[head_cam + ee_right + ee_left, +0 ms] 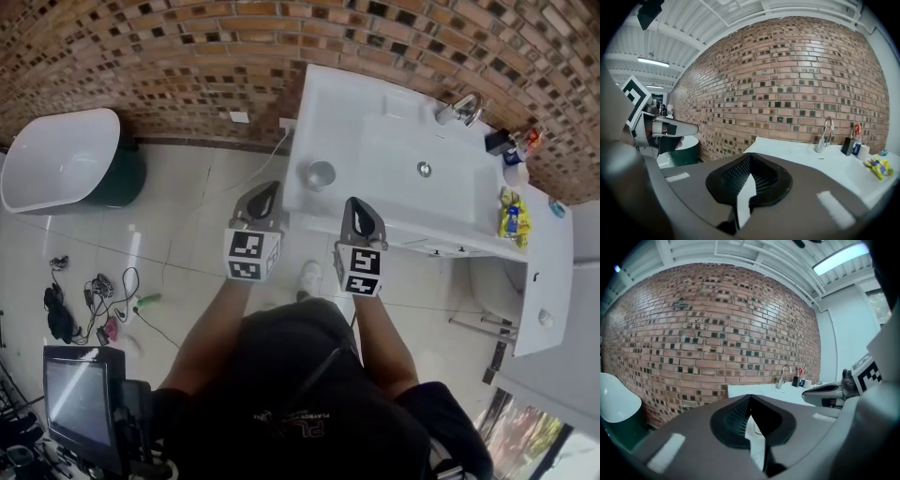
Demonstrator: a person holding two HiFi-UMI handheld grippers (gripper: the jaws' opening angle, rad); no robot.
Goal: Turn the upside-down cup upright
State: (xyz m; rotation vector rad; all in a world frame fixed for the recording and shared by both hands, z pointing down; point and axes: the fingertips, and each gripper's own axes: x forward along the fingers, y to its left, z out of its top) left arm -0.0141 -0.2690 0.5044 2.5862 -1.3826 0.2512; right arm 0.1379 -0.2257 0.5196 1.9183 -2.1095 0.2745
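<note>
A small grey cup point(320, 174) stands on the near left corner of the white sink counter point(342, 112); which way up it is does not show. My left gripper point(266, 191) hovers over the floor just left of the counter's edge, short of the cup, jaws shut and empty. In the left gripper view its tips point(750, 398) meet, and the cup point(757, 427) shows through the slit below them. My right gripper point(359, 208) is beside it at the counter's front edge, also shut with nothing held point(749, 158).
A faucet point(459, 110) and basin drain point(424, 169) lie further along the counter, with bottles point(511, 145) and a yellow packet point(511, 216) at its far end. A white bathtub point(56, 159) stands at left by the brick wall. Cables point(94, 300) litter the floor.
</note>
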